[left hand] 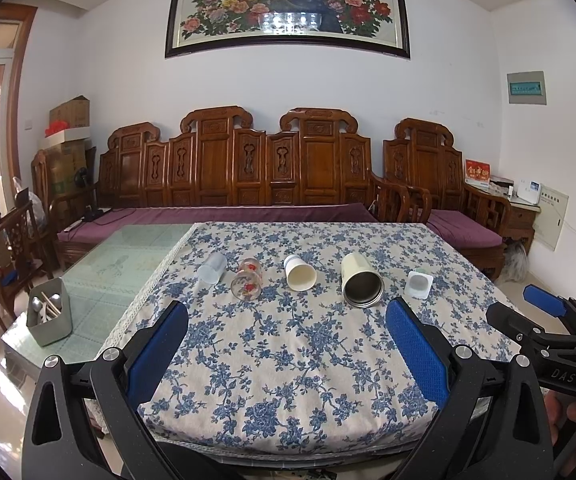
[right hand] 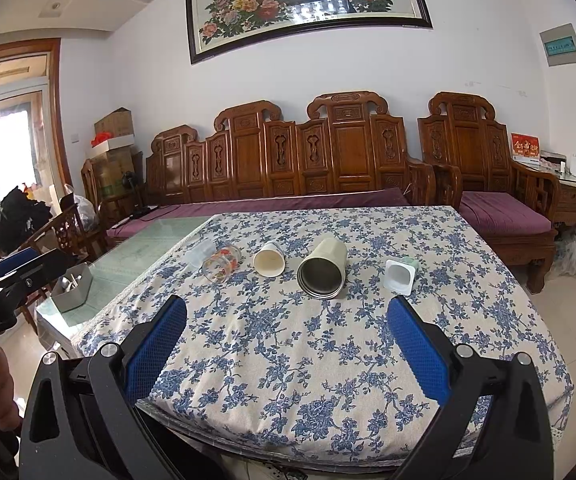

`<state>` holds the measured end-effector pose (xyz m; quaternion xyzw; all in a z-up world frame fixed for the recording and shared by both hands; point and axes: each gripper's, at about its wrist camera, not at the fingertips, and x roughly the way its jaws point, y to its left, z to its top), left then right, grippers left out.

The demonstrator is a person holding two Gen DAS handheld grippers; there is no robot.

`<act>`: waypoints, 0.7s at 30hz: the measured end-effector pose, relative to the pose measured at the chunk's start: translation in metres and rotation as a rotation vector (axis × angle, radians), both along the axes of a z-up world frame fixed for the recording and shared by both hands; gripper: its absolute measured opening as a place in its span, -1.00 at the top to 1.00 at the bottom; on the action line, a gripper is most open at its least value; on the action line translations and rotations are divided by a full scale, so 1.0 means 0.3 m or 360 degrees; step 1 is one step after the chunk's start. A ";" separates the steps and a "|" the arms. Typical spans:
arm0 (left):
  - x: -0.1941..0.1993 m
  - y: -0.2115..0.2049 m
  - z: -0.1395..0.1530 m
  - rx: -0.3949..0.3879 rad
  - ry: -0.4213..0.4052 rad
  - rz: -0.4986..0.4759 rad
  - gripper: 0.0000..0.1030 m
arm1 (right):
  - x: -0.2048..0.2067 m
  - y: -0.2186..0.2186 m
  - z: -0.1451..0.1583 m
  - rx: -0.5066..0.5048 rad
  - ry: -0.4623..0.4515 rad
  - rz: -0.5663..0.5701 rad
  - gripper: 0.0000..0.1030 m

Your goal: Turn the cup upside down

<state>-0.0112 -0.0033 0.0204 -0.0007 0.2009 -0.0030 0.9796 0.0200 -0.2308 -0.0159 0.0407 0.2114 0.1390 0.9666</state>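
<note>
Several cups lie on their sides in a row on the floral tablecloth (left hand: 288,352): a clear plastic cup (left hand: 213,267), a flower-printed glass (left hand: 247,280), a cream paper cup (left hand: 299,273), a metal-lined tumbler (left hand: 361,285) and a small white pot (left hand: 419,284). They show again in the right wrist view: glass (right hand: 221,264), paper cup (right hand: 269,262), tumbler (right hand: 323,270), pot (right hand: 400,276). My left gripper (left hand: 288,320) is open and empty, short of the row. My right gripper (right hand: 288,316) is open and empty, and shows at the left view's right edge (left hand: 544,308).
A grey utensil caddy (left hand: 50,312) stands on the glass tabletop (left hand: 120,264) left of the cloth. A carved wooden sofa (left hand: 248,176) with purple cushions runs behind the table. Chairs and boxes stand at the left.
</note>
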 end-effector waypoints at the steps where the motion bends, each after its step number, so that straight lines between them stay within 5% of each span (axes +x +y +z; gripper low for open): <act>1: 0.000 0.001 0.002 -0.0001 0.0000 0.0000 -0.85 | 0.000 0.001 0.000 0.0001 0.0000 0.0000 -0.96; 21: 0.037 0.005 -0.024 0.0001 0.0063 -0.0005 -0.85 | 0.027 0.018 0.009 -0.0002 0.0025 0.0007 -0.96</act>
